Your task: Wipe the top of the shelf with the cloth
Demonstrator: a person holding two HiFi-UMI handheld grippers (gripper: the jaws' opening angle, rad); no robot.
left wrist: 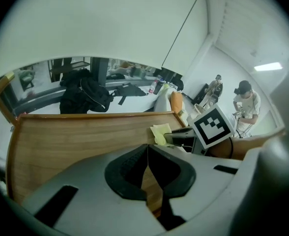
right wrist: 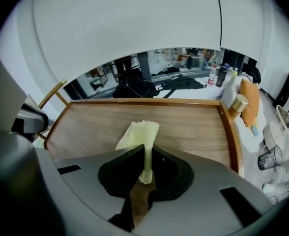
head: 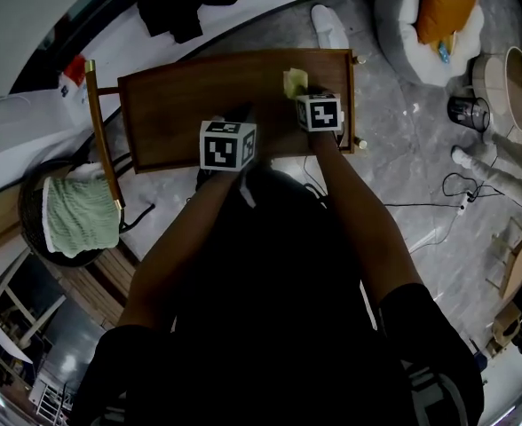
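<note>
Right gripper grasps the yellow cloth resting on the shelf top; left gripper clenched, empty.

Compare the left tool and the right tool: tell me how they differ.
The right tool is shut on the pale yellow cloth; the left tool is shut on nothing. The right tool reaches farther across the brown wooden shelf top, near its right end; the left tool sits nearer the front edge. Both are over the shelf top.
</note>
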